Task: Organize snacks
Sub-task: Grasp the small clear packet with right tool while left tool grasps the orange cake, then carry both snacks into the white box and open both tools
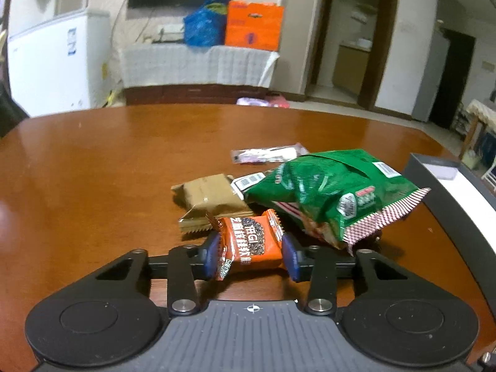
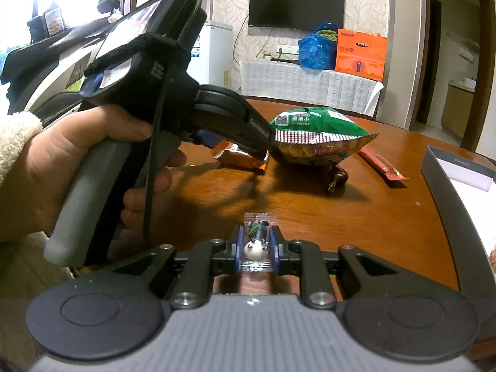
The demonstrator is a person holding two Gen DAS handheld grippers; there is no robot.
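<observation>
Left gripper (image 1: 251, 252) pinches an orange snack packet (image 1: 249, 243) at the pile's near edge; right gripper (image 2: 256, 249) clamps a panda candy (image 2: 256, 245). Green chip bag (image 1: 334, 192), tan packet (image 1: 210, 197) and red stick (image 2: 383, 164) remain on the table (image 1: 93, 170); the grey box (image 1: 449, 217) appears mostly unfilled.

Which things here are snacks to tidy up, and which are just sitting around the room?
For the job: orange snack packet, green chip bag, brown packet, panda candy, red stick packet, grey box.

Just there: television, blue bag, orange carton.
</observation>
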